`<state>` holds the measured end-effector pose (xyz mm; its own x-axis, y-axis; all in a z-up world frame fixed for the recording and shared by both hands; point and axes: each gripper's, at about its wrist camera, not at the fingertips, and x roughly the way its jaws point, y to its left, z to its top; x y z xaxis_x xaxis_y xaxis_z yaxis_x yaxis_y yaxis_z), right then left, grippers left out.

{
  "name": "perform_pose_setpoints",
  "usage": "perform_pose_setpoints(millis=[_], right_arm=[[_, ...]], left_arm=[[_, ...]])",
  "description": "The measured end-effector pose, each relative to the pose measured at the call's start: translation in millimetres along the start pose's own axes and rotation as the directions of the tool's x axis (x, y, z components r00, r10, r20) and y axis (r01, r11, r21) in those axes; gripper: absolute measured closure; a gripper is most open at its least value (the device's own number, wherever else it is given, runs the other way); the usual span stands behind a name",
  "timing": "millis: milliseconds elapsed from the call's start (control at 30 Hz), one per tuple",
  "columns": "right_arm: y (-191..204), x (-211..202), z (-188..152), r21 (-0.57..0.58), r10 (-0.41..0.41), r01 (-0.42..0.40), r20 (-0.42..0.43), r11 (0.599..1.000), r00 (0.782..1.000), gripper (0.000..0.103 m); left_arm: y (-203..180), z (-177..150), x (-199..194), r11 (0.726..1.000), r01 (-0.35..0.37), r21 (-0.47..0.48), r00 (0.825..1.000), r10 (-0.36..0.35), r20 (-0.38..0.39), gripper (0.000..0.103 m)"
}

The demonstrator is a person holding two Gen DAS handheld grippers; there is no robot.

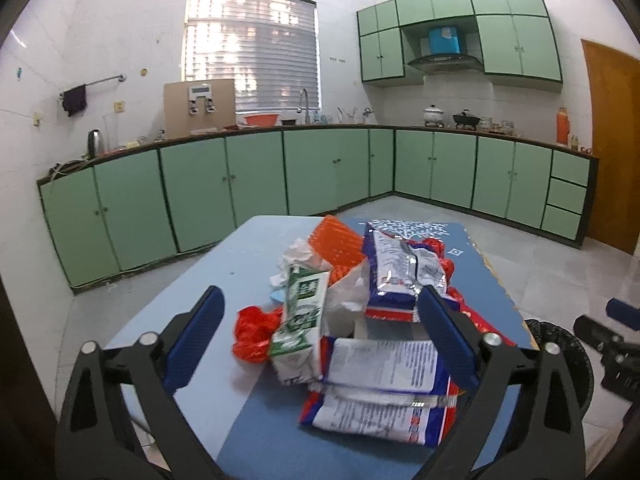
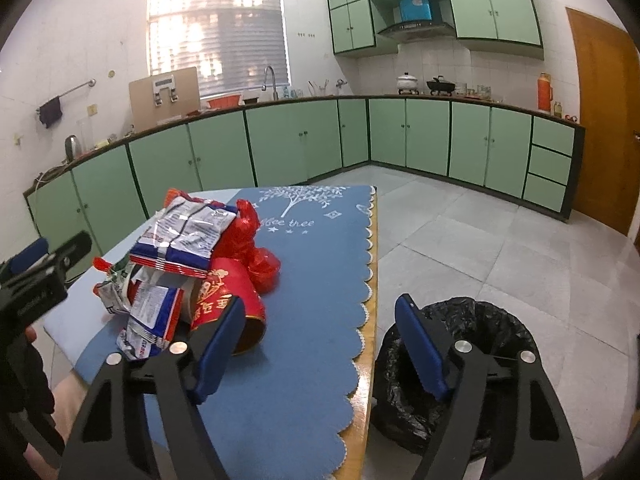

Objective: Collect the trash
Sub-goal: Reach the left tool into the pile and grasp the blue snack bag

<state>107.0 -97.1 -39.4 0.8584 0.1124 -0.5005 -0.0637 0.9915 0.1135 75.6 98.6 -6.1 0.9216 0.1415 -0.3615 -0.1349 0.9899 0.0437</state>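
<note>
1. i am steering two hand-held grippers over a table (image 2: 320, 320) covered by a blue cloth, in a kitchen with green cabinets
2. the trash sits in one heap near the table's left edge: blue and white snack wrappers (image 1: 384, 364), a green and white carton (image 1: 300, 312), crumpled red plastic (image 1: 252, 330), white tissue and an orange piece behind
3. my left gripper (image 1: 320, 336) hangs above the near end of the heap with its fingers wide apart, holding nothing; the carton and nearest wrapper lie between them in the picture
4. my right gripper (image 2: 320, 344) hovers over the table's right edge, fingers also spread and empty
5. a bin lined with a black bag (image 2: 460, 364) stands on the floor just beside that right edge
6. to do this step well, i judge i should lower the left fingers around one light wrapper, close gently, and lift clear before swinging toward the bin, so the heap is not dragged along
7. the right view alone shows a red cylinder (image 2: 228, 300) with gold print lying on its side under the wrappers, and the bin's open mouth
8. the left view alone shows the carton's face and the tissue
</note>
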Motion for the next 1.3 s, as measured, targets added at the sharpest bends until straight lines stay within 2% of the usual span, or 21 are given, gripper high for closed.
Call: perform_pose_setpoints(millis=[33,167,367,500,600,800,900,967,1000,1033,1200,1300], right_arm=[[0,3,0,0.000,-0.003,0.003,-0.003,1.000,1.000,0.031],[-2,13,6,0.003,-0.002,0.002,-0.001,1.000,1.000,0.033],[0,36,9,0.000,0.001,-0.001,-0.010,1.000,1.000,0.034],[0,47,7,0.003,0.005,-0.005,-0.028,1.000,1.000,0.034],[2,52,6,0.002,0.005,-0.005,-0.038,1.000,0.999,0.034],[3,55,5,-0.005,0.006,-0.006,-0.046,1.000,0.999,0.034],[4,53,4,-0.009,0.008,-0.008,-0.047,1.000,0.999,0.034],[4,53,5,-0.013,0.008,-0.009,-0.045,1.000,0.999,0.034],[5,52,6,-0.016,0.008,-0.009,-0.043,1.000,0.999,0.034],[6,52,5,-0.018,0.008,-0.008,-0.041,1.000,0.999,0.034],[7,53,4,-0.022,0.010,-0.010,-0.040,1.000,0.999,0.034],[7,53,3,-0.023,0.006,-0.007,-0.037,1.000,0.999,0.034]], left_arm=[[-2,1,8,1.000,0.017,-0.005,1.000,-0.017,-0.017,0.021],[-6,-3,33,0.998,0.054,-0.027,0.997,-0.055,-0.055,0.024],[-14,-6,56,0.994,0.110,-0.017,0.990,-0.111,-0.083,0.037],[-18,-10,68,0.988,0.155,-0.019,0.982,-0.156,-0.110,0.047],[-19,-14,75,0.986,0.166,-0.024,0.977,-0.168,-0.131,0.051],[-19,-18,79,0.975,0.215,-0.058,0.963,-0.221,-0.152,0.067],[-17,-18,80,0.967,0.243,-0.078,0.954,-0.253,-0.159,0.067],[-15,-18,79,0.966,0.244,-0.085,0.954,-0.255,-0.158,0.057],[-15,-18,78,0.966,0.245,-0.087,0.954,-0.256,-0.155,0.047],[-13,-19,77,0.966,0.242,-0.089,0.955,-0.254,-0.154,0.041],[-14,-21,82,0.960,0.263,-0.095,0.945,-0.276,-0.174,0.042],[-16,-20,84,0.955,0.278,-0.099,0.940,-0.292,-0.178,0.049]])
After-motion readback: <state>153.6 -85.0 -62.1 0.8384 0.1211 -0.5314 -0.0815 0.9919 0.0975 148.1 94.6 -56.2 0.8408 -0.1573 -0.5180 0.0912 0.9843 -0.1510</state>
